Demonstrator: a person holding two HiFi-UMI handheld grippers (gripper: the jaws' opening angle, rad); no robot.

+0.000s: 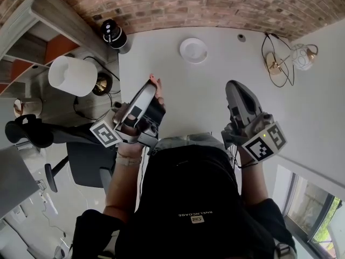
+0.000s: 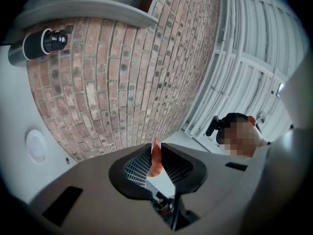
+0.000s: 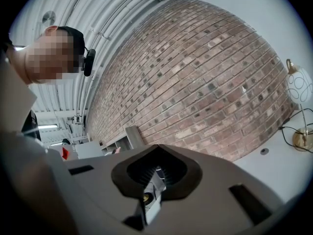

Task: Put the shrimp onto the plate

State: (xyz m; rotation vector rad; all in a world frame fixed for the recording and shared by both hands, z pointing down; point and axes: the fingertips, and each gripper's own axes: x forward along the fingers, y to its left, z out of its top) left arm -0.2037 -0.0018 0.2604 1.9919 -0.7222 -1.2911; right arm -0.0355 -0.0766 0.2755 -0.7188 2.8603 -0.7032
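Pinching the small orange-pink shrimp (image 2: 156, 161) between its ribbed black pads (image 2: 136, 166), my left hand-held gripper (image 2: 156, 148) is closed down to the shrimp's thickness and no further. The shrimp stands lengthwise along the jaws, its thin end poking out past their tips toward the red-brown brick wall (image 2: 122, 82).

The round white plate (image 1: 193, 50) lies flat and bare on the white tabletop (image 1: 215, 74). In the head view it is ahead of the left hand-held gripper and off to its right, near the wall and well apart from the shrimp.

Both gripper views look at wall and ceiling rather than at the tabletop. So I judge the coming move to be a reach forward and rightward, with the nose tipped down over the plate.

My right hand-held gripper (image 3: 158, 147) has its jaws together on nothing. It sits about as far from the plate on the other side, so the left one does the work.

Nothing stands between shrimp and plate. These all sit well off that line:
- the black cylindrical device (image 1: 113, 34) at the back left
- the white-shaded lamp (image 1: 73, 75) further left
- the gold-based globe lamp (image 1: 302, 56) with its black cable (image 1: 284, 63) at the far right
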